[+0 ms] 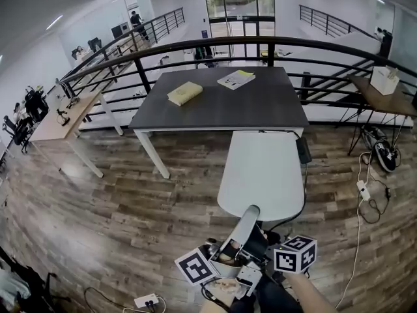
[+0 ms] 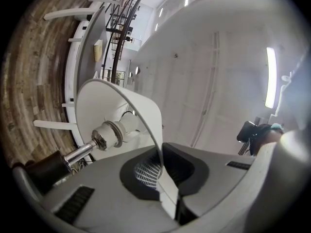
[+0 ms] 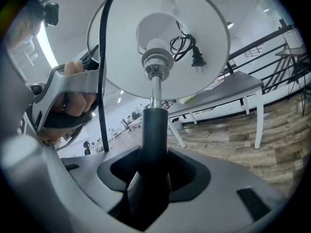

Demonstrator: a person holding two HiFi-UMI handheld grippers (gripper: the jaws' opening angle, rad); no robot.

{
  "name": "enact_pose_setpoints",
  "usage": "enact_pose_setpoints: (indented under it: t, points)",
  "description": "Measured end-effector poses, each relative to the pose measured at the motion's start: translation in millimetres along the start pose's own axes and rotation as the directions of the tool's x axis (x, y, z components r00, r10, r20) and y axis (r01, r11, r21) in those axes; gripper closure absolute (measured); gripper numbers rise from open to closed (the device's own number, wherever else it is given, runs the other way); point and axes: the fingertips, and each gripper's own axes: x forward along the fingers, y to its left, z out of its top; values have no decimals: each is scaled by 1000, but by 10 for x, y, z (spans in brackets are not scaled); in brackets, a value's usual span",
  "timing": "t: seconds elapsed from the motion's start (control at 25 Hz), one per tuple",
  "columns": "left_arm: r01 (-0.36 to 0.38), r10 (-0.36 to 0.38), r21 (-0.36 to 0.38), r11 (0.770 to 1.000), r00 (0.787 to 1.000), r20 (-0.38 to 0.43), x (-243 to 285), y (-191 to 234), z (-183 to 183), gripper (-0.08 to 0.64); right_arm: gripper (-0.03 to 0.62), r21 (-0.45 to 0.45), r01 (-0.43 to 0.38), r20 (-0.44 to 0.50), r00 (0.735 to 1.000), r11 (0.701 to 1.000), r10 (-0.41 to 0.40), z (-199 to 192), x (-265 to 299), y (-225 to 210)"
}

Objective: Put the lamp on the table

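Front edge of table (image 1: pixel 221 109) just beyond lamp (image 1: pixel 264 171), wood floor (image 1: pixel 130 207) alongside.

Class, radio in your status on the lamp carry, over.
Left tool shut on lampshade rim. Right tool shut on lamp stem. Lamp carried, not yet on table. Book, leaflet on it.

The dark table (image 1: pixel 260 103) is backed by a curved black railing (image 1: pixel 273 39) and fronted by wood-plank floor (image 1: pixel 98 207). A light wooden desk (image 1: pixel 62 119) is placed to its left, a brown desk (image 1: pixel 384 102) to its right; tall windows (image 1: pixel 240 2) are seen far behind it.
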Motion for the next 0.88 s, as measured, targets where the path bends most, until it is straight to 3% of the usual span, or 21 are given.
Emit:
enact_pose_setpoints:
  t: [0.28,0.88]
  points:
    - [-10,10,20,1000,1000,13,286,245,204,541,397,-2,-22,-8,1000,1000,22,257,217,-271]
    - [-10,5,76,997,998,62,1391,925,729,541,399,-34,-84,-22,996,996,84,1239,666,-1214]
